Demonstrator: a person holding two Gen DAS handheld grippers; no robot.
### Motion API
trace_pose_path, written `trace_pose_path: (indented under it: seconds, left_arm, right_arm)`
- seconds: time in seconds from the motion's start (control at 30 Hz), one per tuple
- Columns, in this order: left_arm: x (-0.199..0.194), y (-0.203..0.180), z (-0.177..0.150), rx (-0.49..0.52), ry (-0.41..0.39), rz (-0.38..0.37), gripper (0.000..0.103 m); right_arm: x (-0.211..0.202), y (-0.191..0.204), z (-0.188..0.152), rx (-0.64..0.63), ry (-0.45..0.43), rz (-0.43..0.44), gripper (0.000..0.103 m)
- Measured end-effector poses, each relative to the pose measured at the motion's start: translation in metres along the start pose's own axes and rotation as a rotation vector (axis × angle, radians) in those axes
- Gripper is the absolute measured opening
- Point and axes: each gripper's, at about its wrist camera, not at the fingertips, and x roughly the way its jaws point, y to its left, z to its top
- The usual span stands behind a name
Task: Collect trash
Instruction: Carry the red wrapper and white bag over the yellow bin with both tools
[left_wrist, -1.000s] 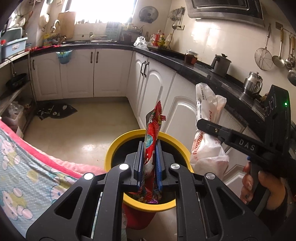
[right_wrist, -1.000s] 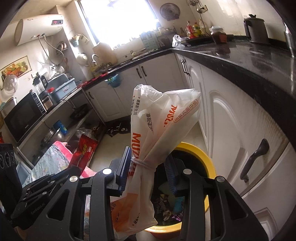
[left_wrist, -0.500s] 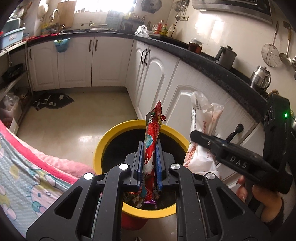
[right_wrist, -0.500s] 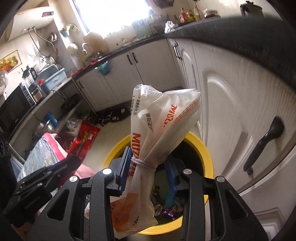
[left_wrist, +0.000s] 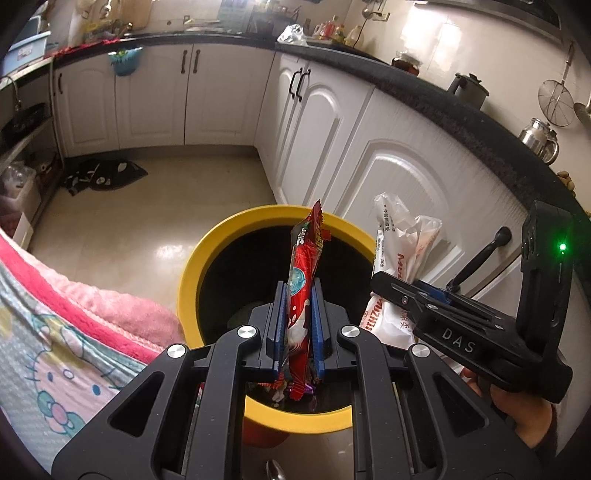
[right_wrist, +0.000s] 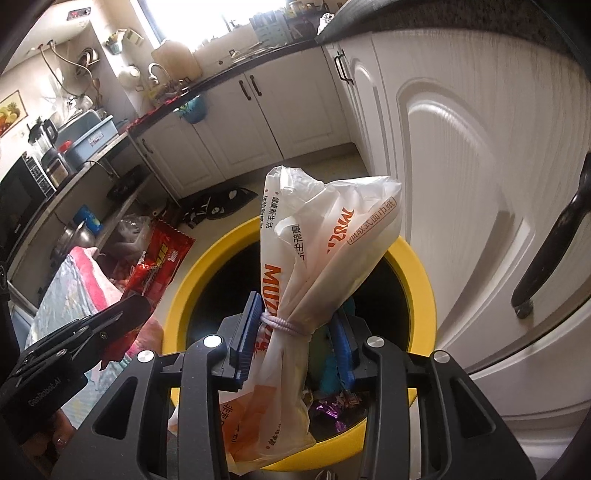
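Red snack wrapper pinched upright in the left gripper, clamped tight, held over the mouth of the yellow-rimmed trash bin. White plastic bag (tied off with a pale band) squeezed at its neck by the right gripper, hanging above the same bin. Candy wrappers already lying at the bottom. Both pieces fetched and poised, neither dropped yet. Left to do, by the look of it: loosen both grips and let them fall inside. Pink blanket just beside the bin, white cabinet door close behind it.
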Motion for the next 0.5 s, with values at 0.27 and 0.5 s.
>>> trace_pose_path:
  seconds: [0.27,0.5]
  left_arm:
    - [0.011,0.004,-0.004,-0.009,0.032,0.007,0.008]
    - [0.009,0.007,-0.005,-0.02,0.029,0.005,0.01]
  right_arm:
    - [0.011,-0.007,-0.006,0.025,0.018,-0.018,0.037]
    - [0.009,-0.007,-0.002,0.042,0.011,-0.02,0.039]
